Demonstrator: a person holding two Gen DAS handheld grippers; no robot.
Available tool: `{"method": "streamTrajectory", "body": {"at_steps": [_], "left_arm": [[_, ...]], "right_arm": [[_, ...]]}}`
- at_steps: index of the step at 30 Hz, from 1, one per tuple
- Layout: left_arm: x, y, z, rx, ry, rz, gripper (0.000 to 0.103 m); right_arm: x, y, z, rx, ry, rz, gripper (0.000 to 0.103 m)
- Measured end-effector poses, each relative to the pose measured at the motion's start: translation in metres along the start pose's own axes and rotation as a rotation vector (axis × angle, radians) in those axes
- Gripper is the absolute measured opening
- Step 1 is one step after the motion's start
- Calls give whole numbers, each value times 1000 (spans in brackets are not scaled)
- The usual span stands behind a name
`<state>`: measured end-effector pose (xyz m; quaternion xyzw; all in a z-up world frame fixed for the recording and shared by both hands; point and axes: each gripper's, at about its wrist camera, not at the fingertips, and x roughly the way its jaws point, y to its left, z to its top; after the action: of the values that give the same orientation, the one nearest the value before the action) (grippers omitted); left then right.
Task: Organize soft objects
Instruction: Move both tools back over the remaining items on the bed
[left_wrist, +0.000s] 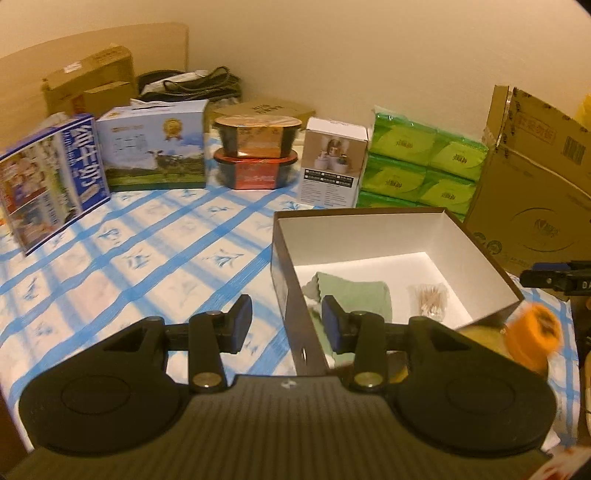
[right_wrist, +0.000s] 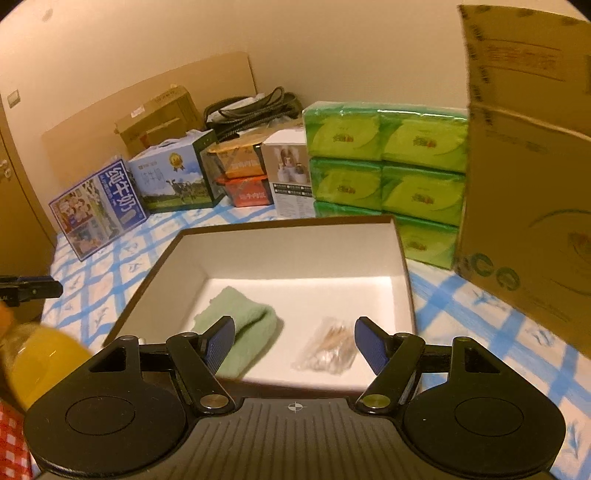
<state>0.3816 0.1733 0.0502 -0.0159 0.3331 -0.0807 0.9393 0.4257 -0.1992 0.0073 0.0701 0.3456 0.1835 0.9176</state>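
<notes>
A blurred orange-capped bottle (left_wrist: 532, 338) is cut off at 4 o'clock, past the shoebox (left_wrist: 280, 258) corner. The left hand-held gripper (left_wrist: 286, 323) straddles the box's near wall, jaws apart, empty. The right hand-held gripper (right_wrist: 294, 341) gapes empty over the folded green towel (right_wrist: 240, 332) and a bagged cotton-swab packet (right_wrist: 330, 350) inside. Blue-checked bedsheet (left_wrist: 147, 254) lies open at 10 o'clock.

Left gripper (left_wrist: 284, 325), right gripper (right_wrist: 294, 341): black ribbed bodies, round discs, brass pivot screws, blue-padded fingers (right_wrist: 369, 345).
</notes>
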Motion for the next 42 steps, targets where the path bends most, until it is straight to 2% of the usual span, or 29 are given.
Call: {"method": "streamTrajectory", "body": {"at_steps": [5, 9, 13, 22, 32, 42], "left_arm": [[-46, -9, -21, -18, -39, 40, 37], [-79, -23, -43, -31, -35, 59, 37], [-106, -43, -69, -16, -27, 55, 37], [-145, -75, -111, -50, -13, 41, 37], [-158, -111, -156, -54, 33, 14, 37], [-148, -118, -198, -62, 122, 23, 37]], "right_arm": [[-41, 3, -20, 28, -14, 2, 72], [-72, 7, -40, 58, -20, -1, 72], [-102, 15, -64, 73, -7, 6, 72], [-161, 35, -117, 90, 14, 32, 72], [-190, 49, -159, 117, 49, 10, 71], [-190, 60, -200, 106, 115, -1, 71]]}}
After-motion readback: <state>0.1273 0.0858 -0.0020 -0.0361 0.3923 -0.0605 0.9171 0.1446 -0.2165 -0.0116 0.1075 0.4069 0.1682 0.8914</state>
